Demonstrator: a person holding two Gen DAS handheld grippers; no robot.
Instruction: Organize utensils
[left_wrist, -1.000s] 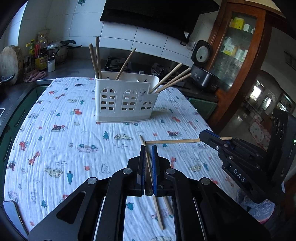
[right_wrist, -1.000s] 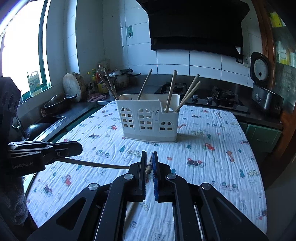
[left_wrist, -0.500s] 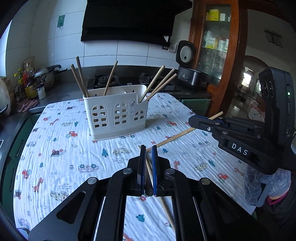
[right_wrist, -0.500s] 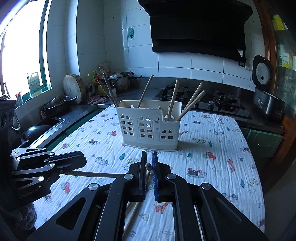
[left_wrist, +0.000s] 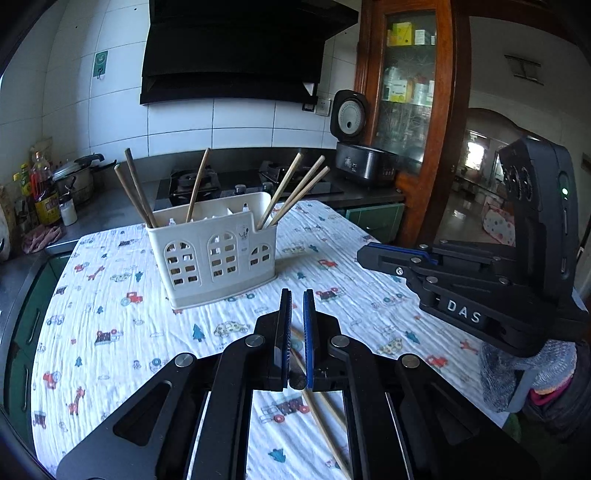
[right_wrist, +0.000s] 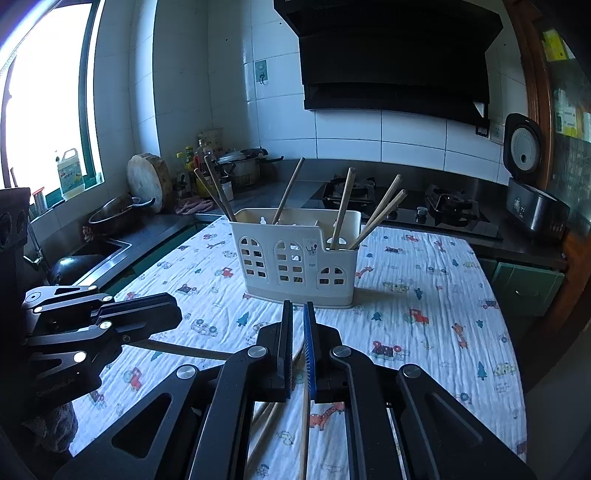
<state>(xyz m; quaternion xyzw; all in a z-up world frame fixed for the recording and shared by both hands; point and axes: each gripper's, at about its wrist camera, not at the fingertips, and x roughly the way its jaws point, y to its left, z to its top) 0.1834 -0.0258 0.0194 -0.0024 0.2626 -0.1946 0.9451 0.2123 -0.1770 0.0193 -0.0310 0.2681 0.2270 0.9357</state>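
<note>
A cream plastic utensil caddy (left_wrist: 214, 254) with arched holes stands on the table and holds several wooden chopsticks (left_wrist: 295, 192); it also shows in the right wrist view (right_wrist: 295, 258). My left gripper (left_wrist: 297, 302) is shut on a wooden chopstick (left_wrist: 295, 345) that runs back under the jaws. My right gripper (right_wrist: 298, 314) is shut on another chopstick (right_wrist: 300, 354), held above the table. Each gripper shows in the other's view, the right one (left_wrist: 373, 253) and the left one (right_wrist: 162, 314). More chopsticks (left_wrist: 325, 421) lie on the cloth below.
The table carries a white cloth (left_wrist: 110, 332) printed with cars and animals. Behind it are a stove (right_wrist: 443, 210), a rice cooker (left_wrist: 362, 162), pots and bottles (left_wrist: 44, 192), and a sink (right_wrist: 99, 251) at left. A wooden cabinet (left_wrist: 413, 110) stands at right.
Both grippers have risen and tilted upward with their chopsticks. The chopstick that stuck out sideways from the right gripper no longer shows in the left wrist view.
</note>
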